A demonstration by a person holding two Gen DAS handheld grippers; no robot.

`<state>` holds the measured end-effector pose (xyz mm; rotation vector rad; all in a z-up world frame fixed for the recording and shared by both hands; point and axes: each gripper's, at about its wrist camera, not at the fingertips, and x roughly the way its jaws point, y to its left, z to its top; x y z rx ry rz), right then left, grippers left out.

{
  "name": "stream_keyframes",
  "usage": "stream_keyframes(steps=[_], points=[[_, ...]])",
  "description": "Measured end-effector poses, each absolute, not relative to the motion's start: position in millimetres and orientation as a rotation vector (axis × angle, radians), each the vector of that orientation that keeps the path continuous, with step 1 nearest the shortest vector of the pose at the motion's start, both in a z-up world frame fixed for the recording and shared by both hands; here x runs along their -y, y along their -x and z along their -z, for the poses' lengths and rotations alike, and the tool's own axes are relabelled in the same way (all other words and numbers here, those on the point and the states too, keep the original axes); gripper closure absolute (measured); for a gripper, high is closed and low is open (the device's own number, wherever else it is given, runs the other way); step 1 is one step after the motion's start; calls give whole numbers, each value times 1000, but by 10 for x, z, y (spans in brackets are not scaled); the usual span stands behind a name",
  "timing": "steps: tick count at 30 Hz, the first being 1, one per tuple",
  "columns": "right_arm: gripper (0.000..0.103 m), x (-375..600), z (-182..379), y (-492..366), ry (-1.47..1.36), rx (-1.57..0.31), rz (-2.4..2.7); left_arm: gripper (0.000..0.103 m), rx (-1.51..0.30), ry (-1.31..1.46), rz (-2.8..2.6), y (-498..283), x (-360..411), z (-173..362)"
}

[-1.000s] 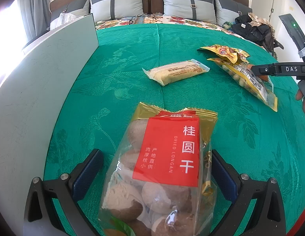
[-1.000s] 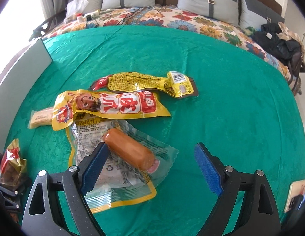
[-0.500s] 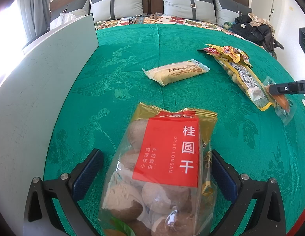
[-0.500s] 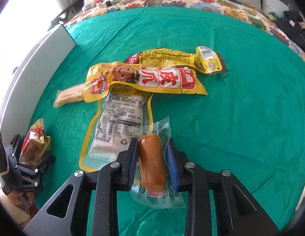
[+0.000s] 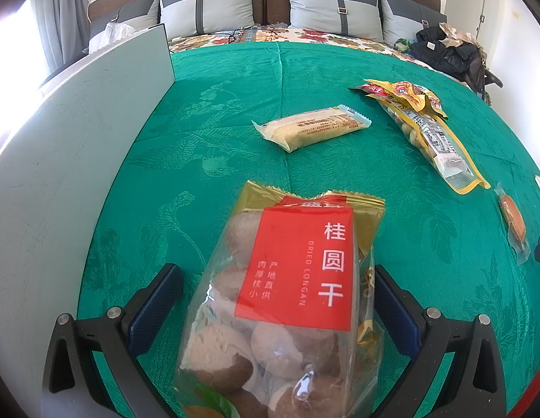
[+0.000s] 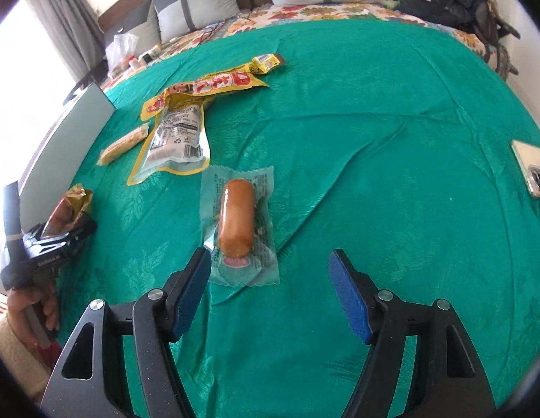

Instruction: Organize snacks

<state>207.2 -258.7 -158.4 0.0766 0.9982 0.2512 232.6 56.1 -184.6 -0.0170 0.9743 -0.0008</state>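
Note:
A clear bag of dried longan point(image 5: 290, 278) with a red label lies between the jaws of my left gripper point(image 5: 275, 268). Green cloth shows between the pads and the bag. The right wrist view shows that gripper point(image 6: 57, 240) at far left, in a person's hand. My right gripper point(image 6: 270, 257) has its jaws opening. A sausage in clear wrap point(image 6: 236, 223) lies on the cloth just ahead of its left finger, free of the pads. That sausage point(image 5: 512, 217) sits at the right edge of the left wrist view.
A yellow cake bar point(image 5: 311, 129), a clear-and-yellow pouch point(image 5: 433, 139) and a yellow-red pack point(image 5: 405, 92) lie mid-cloth. A pale grey board point(image 5: 78, 156) stands along the left. A phone point(image 6: 529, 167) lies far right. Pillows and dark clothes point(image 5: 447, 52) are behind.
My right gripper shut on the sausage, carried it away from the pile of packs, then let it go and opened. The left gripper and the longan bag stayed put.

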Motion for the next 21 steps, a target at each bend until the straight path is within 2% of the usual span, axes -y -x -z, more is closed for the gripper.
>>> stream_keyframes(steps=[8,12,18,21], points=[[30,2637,1697,-1619,-31,-884,-137,0,-974,17,0,-2327,-562,1849],[25,2539,1736,-1514,83,-859,-123,0,-974,17,0,-2326,-562,1849],[15,2537,1786,-1493,55,-811,-126,0,-974,17,0,-2326,-562,1850],[14,2533,1798,-1497,56,-807,-128,0,-974,17,0,-2326,-563,1850]])
